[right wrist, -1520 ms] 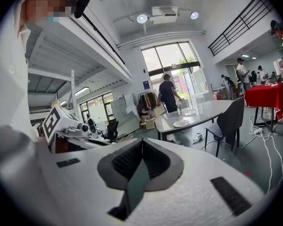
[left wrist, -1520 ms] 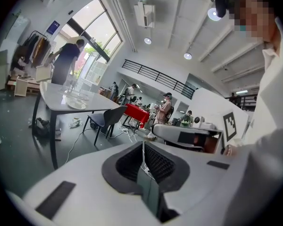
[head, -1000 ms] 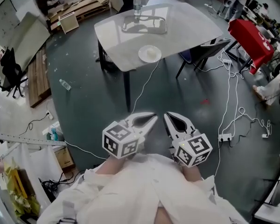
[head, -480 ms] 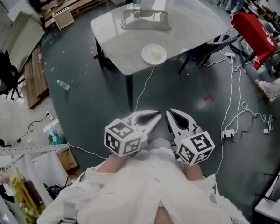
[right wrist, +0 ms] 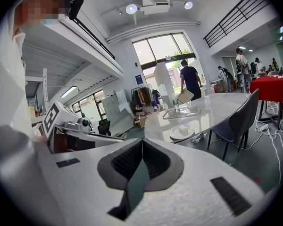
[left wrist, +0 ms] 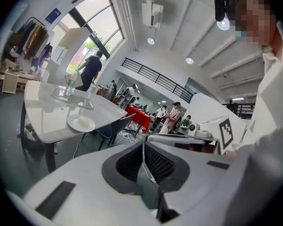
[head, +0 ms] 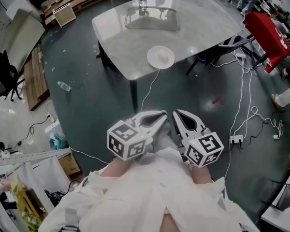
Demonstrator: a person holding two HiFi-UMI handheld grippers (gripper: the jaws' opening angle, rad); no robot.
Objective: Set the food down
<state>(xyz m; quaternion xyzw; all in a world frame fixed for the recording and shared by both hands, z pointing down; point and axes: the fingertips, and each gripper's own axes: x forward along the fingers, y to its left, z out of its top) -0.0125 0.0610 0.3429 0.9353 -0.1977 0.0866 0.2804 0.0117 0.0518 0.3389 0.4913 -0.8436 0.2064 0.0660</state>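
**Both tools shut and empty, food well ahead**

The left tool (head: 160, 116) and right tool (head: 178, 115) are held side by side near the body. The jaws of each are pressed together, with nothing between them. Well apart from them, pale food (head: 162, 56) is seen on a white plate (head: 151, 60) near the front edge of the table (head: 203, 18). No carrying step is judged to be in hand, so an approach to the table would be needed first. No writing can be read beyond the tools' square markers.

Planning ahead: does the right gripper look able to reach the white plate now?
Probably not yet: the right gripper is by the person's body, floor separating it from the plate; nothing blocks the way.
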